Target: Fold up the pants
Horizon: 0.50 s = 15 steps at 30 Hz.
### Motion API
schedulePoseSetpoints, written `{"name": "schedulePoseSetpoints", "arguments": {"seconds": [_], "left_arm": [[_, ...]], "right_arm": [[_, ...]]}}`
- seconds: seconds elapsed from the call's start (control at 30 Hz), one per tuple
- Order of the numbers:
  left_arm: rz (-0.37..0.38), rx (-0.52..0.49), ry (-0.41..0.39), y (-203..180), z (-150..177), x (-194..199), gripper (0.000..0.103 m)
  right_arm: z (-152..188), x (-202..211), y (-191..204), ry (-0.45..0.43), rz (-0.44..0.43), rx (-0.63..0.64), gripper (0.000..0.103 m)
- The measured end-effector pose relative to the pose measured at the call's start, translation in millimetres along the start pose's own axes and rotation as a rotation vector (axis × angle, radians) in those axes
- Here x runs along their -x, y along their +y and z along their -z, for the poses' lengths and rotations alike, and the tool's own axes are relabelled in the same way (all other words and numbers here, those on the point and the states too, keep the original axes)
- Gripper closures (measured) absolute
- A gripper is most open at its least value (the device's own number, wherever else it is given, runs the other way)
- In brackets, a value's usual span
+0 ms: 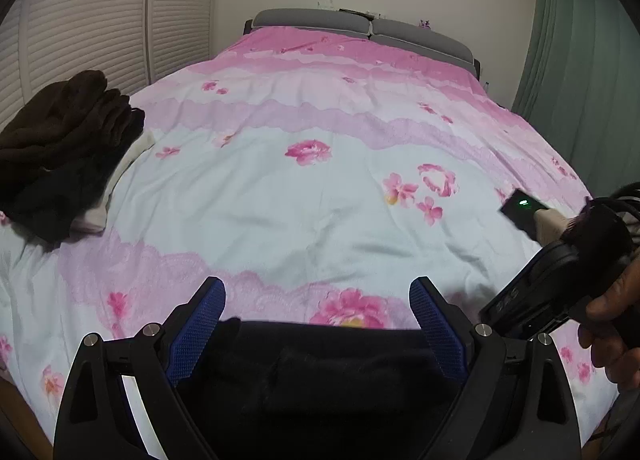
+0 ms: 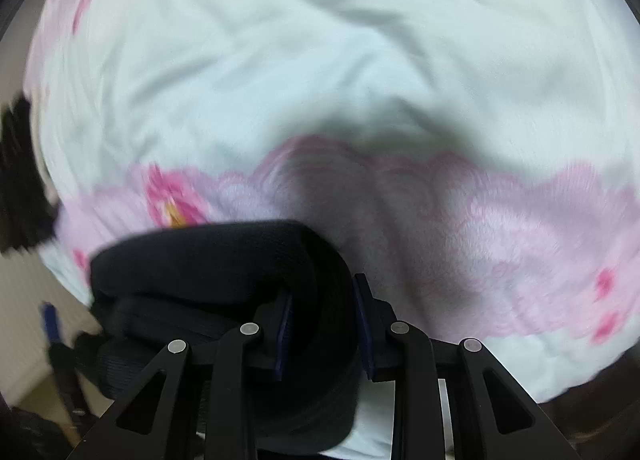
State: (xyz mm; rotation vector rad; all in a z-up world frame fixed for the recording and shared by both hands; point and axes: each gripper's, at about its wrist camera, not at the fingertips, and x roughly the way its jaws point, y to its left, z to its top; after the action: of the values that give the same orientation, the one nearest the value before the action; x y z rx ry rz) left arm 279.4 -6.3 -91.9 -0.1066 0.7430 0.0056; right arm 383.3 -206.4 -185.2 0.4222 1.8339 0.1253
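Black pants [image 1: 320,372] lie bunched at the near edge of a flowered pink and pale blue bedspread [image 1: 320,187]. My left gripper [image 1: 317,286] is open wide, its blue pads [image 1: 200,324] standing either side of the black cloth. In the right wrist view, which is blurred, my right gripper [image 2: 324,292] is shut on a thick rolled fold of the pants [image 2: 208,260] just above the bedspread [image 2: 320,79]. The right gripper's black body [image 1: 560,280] and the hand holding it [image 1: 612,324] show at the right of the left wrist view.
A stack of folded dark clothes [image 1: 68,139] with a white garment [image 1: 132,155] under it sits on the bed's left side. A grey headboard [image 1: 360,25] is at the far end, louvred doors [image 1: 100,19] on the left, a green curtain [image 1: 580,59] on the right.
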Motion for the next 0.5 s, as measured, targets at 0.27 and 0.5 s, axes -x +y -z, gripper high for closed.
{"name": "schedulePoseSetpoints", "arguments": {"seconds": [0.27, 0.5], "left_arm": [[-0.021, 0.006, -0.006, 6.7, 4.4, 7.6, 0.009], [-0.041, -0.006, -0.034, 17.0, 13.1, 28.1, 0.009]], "right_arm": [[7.7, 2.9, -22.0, -0.074, -0.145, -0.067, 0.071], [14.5, 16.0, -20.0, -0.201, -0.112, 0.028, 0.068]]}}
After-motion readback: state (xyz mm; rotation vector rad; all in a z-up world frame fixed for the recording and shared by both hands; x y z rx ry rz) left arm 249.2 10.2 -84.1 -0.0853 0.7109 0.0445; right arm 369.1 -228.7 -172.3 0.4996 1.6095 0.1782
